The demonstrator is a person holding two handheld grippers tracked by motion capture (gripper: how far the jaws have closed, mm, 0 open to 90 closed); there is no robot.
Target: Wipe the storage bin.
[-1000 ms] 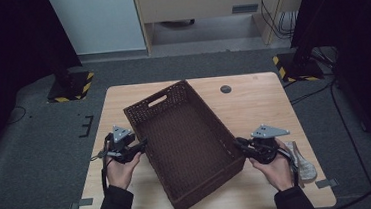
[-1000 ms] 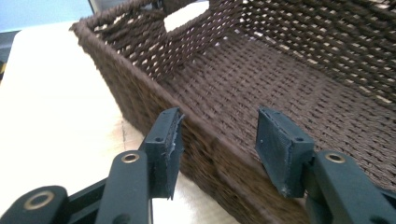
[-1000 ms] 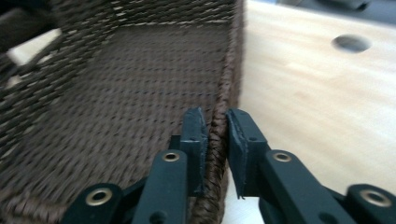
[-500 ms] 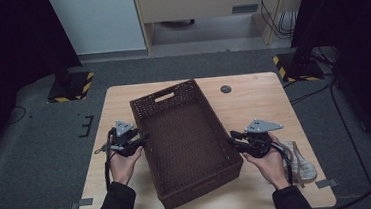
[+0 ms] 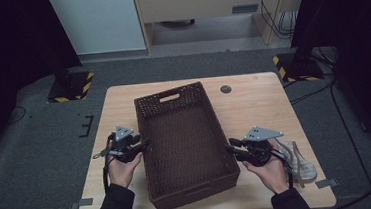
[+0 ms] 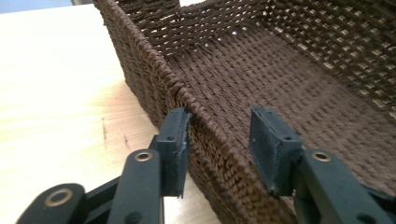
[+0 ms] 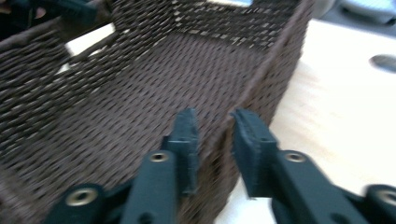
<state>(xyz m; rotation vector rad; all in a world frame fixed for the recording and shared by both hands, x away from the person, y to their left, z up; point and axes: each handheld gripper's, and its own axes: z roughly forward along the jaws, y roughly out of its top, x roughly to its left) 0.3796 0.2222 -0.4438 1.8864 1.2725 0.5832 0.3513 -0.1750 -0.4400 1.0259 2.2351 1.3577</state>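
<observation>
Left tool [image 6: 219, 140] closing astride basket [image 5: 186, 139] wall, right tool [image 7: 215, 135] opening

No writing, label, brand or number is showing legibly in any of these views. The only sign-like markings are the yellow-and-black hazard stripes [image 5: 78, 88] (warning bands, without words) lying on the bases of the two dark stands on the floor beyond the table, one at each far corner [image 5: 291, 67].
</observation>
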